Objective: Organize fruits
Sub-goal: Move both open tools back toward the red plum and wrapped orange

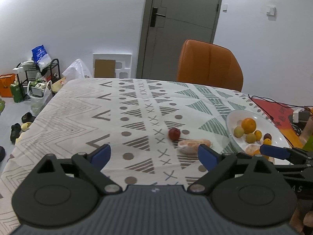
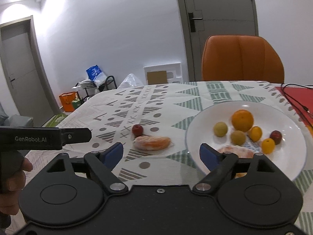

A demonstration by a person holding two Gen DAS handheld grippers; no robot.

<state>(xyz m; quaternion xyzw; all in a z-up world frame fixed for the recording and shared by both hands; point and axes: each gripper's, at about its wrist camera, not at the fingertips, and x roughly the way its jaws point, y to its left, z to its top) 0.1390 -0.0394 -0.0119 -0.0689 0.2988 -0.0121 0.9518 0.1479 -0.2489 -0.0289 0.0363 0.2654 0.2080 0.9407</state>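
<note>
A small red fruit (image 1: pixel 174 133) (image 2: pixel 137 130) lies on the patterned tablecloth, with a plastic-wrapped peeled orange (image 1: pixel 193 146) (image 2: pixel 152 142) just in front of it. To the right a white plate (image 1: pixel 232 117) (image 2: pixel 197 125) holds a large orange (image 2: pixel 242 120), several small yellow-green and yellow fruits, a dark red fruit (image 2: pixel 275 136) and another wrapped orange piece (image 2: pixel 235 150). My left gripper (image 1: pixel 154 155) is open above the cloth, empty. My right gripper (image 2: pixel 161 153) is open and empty too, between the wrapped orange and the plate's near rim.
An orange chair (image 1: pixel 209 64) (image 2: pixel 242 58) stands at the table's far side, before a grey door. Black cables (image 1: pixel 270 101) and a red mat (image 2: pixel 293 99) lie right of the plate. Bags and a shoe rack (image 1: pixel 37 72) crowd the floor at left. A hand (image 2: pixel 11 178) holds the left gripper.
</note>
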